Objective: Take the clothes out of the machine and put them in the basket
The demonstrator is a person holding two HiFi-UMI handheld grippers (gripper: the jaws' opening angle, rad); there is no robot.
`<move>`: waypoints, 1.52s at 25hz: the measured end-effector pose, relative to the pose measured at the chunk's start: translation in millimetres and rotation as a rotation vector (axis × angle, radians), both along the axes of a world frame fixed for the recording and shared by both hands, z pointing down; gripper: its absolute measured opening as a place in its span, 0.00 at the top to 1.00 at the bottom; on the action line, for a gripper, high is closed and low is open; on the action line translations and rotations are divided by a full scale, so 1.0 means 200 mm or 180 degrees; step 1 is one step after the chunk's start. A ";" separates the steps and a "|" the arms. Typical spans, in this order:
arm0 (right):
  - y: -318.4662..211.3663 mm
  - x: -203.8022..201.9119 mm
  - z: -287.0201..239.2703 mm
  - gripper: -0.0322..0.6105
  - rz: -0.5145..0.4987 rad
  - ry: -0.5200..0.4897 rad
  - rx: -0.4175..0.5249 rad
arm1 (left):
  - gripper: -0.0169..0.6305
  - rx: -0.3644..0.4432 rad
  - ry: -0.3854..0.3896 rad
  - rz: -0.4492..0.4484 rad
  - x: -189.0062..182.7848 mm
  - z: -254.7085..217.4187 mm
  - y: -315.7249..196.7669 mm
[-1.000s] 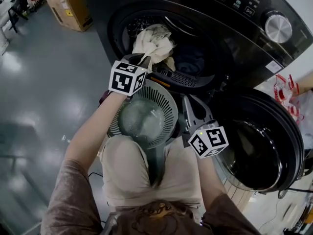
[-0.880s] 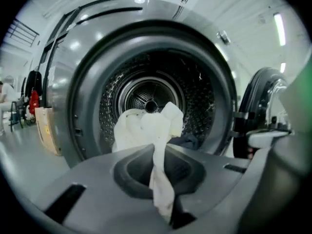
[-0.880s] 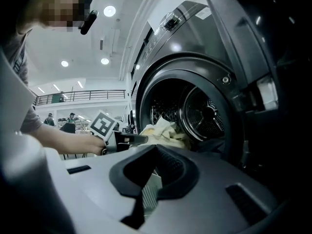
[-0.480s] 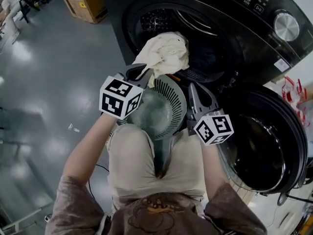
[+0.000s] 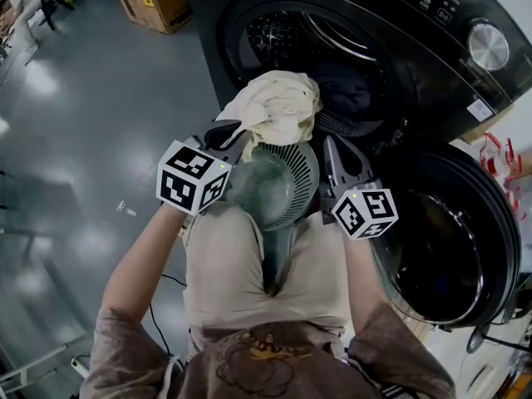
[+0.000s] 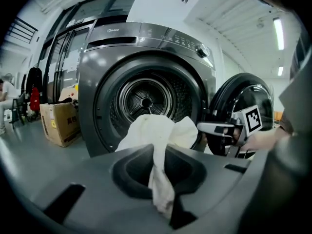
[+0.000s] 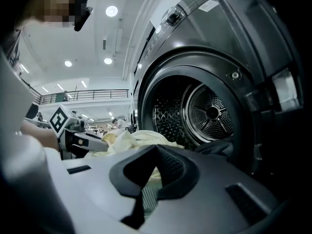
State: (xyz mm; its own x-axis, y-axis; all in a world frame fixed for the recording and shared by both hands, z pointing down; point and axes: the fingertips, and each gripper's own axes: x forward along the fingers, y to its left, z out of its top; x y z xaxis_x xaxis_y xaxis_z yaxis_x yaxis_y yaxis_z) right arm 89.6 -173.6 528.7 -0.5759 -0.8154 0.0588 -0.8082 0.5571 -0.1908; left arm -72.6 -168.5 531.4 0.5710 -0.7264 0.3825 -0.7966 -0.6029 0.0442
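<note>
The left hand-held gripper is clamped on a bunched corner of a cream cotton cloth, which hangs between the black washing machine's drum and the grey slotted plastic basket. The cloth looks soft, light and droopy, so any fold should do for a grip. The right hand-held gripper is closed and empty.

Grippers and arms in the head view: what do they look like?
The left gripper and the right gripper are dark grey tongs that taper to a point. Each carries a white cube printed with black square markers. No cables show. The person wears a brown short-sleeved top, and the forearms are bare.
</note>
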 end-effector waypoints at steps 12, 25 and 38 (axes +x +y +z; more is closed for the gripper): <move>-0.01 0.01 0.01 0.95 0.0019 -0.0014 -0.0010 | 0.61 -0.0369 -0.0246 0.0356 0.04 0.16 0.05; -0.01 -0.02 0.02 0.95 -0.0010 -0.0029 -0.0019 | 0.45 -0.0418 -0.0067 0.0378 0.03 0.16 0.04; 0.09 -0.02 0.01 0.95 0.0030 0.0043 -0.0038 | 0.35 0.0089 0.0028 0.0657 0.42 0.10 -0.37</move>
